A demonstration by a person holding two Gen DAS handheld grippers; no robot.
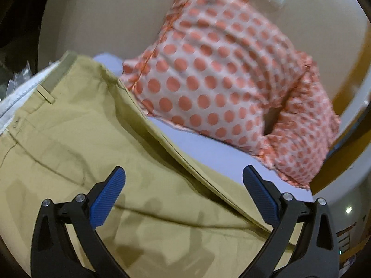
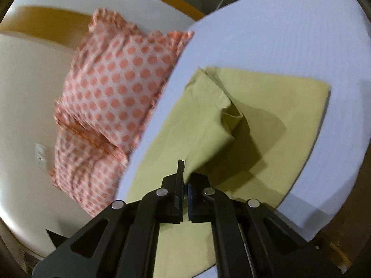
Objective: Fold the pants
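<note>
Khaki pants (image 1: 92,143) lie on a pale lavender bed sheet (image 1: 208,148); the waistband with a belt loop is at the upper left of the left wrist view. My left gripper (image 1: 183,185) is open and empty, its blue pads (image 1: 109,201) hovering just above the pants. In the right wrist view the pants (image 2: 266,120) lie partly folded on the sheet (image 2: 278,34). My right gripper (image 2: 184,173) is shut on a bunched edge of the khaki cloth and lifts it off the layer below.
An orange polka-dot pillow (image 1: 220,76) leans against the cream wall at the bed's edge, right beside the pants; it also shows in the right wrist view (image 2: 116,88). Wooden trim (image 2: 46,23) runs behind it. The sheet's edge (image 2: 301,220) drops off near the right gripper.
</note>
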